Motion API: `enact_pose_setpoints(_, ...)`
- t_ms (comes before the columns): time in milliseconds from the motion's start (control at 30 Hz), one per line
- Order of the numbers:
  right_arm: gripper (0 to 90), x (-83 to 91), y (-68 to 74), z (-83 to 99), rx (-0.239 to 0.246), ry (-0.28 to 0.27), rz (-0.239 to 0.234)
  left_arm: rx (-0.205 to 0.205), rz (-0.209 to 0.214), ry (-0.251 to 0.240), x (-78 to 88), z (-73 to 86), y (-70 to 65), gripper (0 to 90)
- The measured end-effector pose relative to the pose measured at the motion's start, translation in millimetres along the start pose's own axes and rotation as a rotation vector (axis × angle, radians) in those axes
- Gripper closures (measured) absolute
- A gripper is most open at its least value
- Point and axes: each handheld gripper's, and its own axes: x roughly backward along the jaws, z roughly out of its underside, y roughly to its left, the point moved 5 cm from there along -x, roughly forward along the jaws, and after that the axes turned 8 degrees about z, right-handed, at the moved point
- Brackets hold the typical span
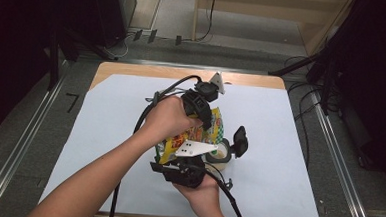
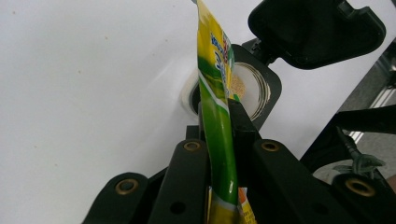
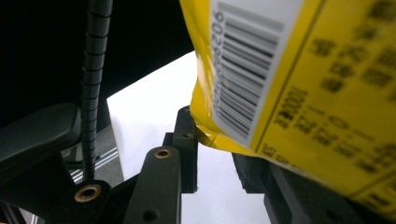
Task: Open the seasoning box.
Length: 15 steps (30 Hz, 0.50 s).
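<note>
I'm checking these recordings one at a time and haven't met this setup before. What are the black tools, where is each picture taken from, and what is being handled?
There is no robot here: a person holds a hand-operated black clamp in each hand. One picture looks down from above the table, which is covered in white. The other two come from small cameras riding on the clamps, looking along their jaws.

The left gripper is shut on a yellow and green packet, pinching its thin edge. Below the packet sits a small open jar with pale contents, its black lid flipped back.

The right gripper is at the packet's other side, the one with the barcode; a corner lies between its jaws, but whether they press on it is unclear.
</note>
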Motion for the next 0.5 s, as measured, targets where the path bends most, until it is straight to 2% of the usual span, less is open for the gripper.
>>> enact_pose_setpoints(100, 73.9, 0.7, -0.5, -0.5, -0.003, -0.003, 0.008, -0.008, -0.019, -0.003, -0.6, -2.5, -2.4, 88.1)
enact_pose_setpoints(500, 68.3, -0.1, -2.1, -2.3, 0.025, -0.006, 0.048, 0.002, -0.021, -0.004, 0.1, -6.7, 1.6, 88.1)
